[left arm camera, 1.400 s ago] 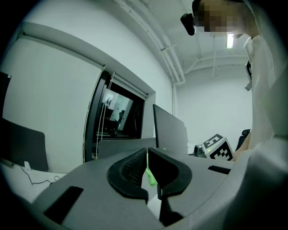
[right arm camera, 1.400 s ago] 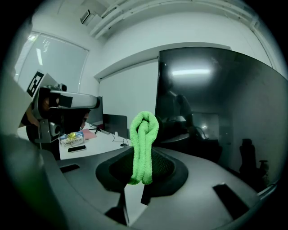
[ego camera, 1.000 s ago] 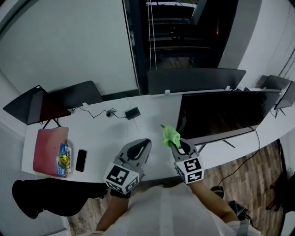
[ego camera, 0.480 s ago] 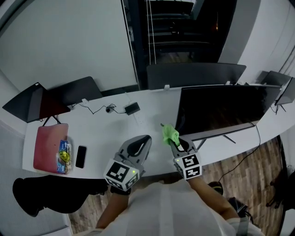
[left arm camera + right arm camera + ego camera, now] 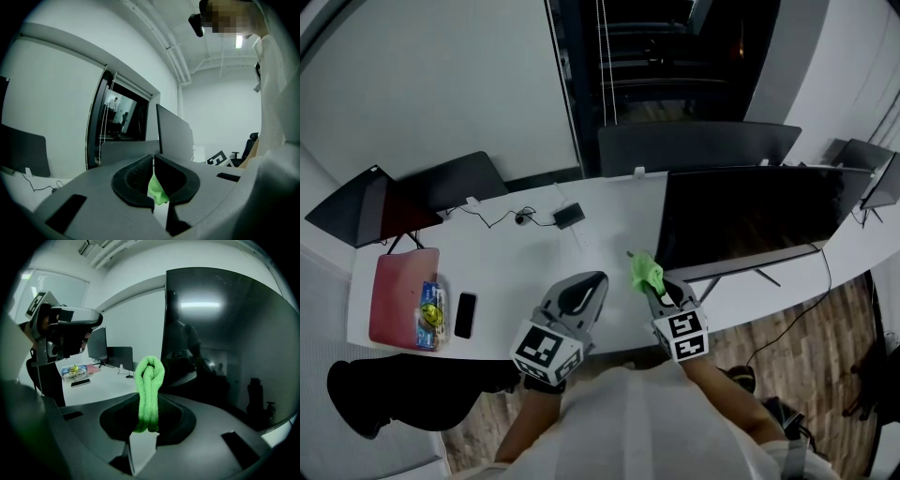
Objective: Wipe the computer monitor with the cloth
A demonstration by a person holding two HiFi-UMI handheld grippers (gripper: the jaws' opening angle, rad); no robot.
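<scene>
- Green cloth (image 5: pixel 149 390), folded into a loop, stands upright in the right claw (image 5: pixel 146 425). The jaws pinch its lower part and the top of the loop rises free above them.
- From the right gripper view, the cloth is just in front of the dark screen of the monitor (image 5: pixel 225 343), near its left edge. Whether the two touch cannot be told. Dim reflections lie on the glass.
- Only the head view gives the layout: the monitor stands on the right part of the white worktop (image 5: pixel 516 267), and the cloth sits by the screen's lower left corner.
- The left claw (image 5: pixel 596 281) hangs over the near part of the worktop, beside the right one and apart from the cloth.
- In the left gripper view its jaws are pressed together on nothing. A sliver of green shows through the slit below them.
- At the worktop's far left, a phone (image 5: pixel 465 315) lies beside a packet (image 5: pixel 431 315) and a flat pink case (image 5: pixel 398 298).
</scene>
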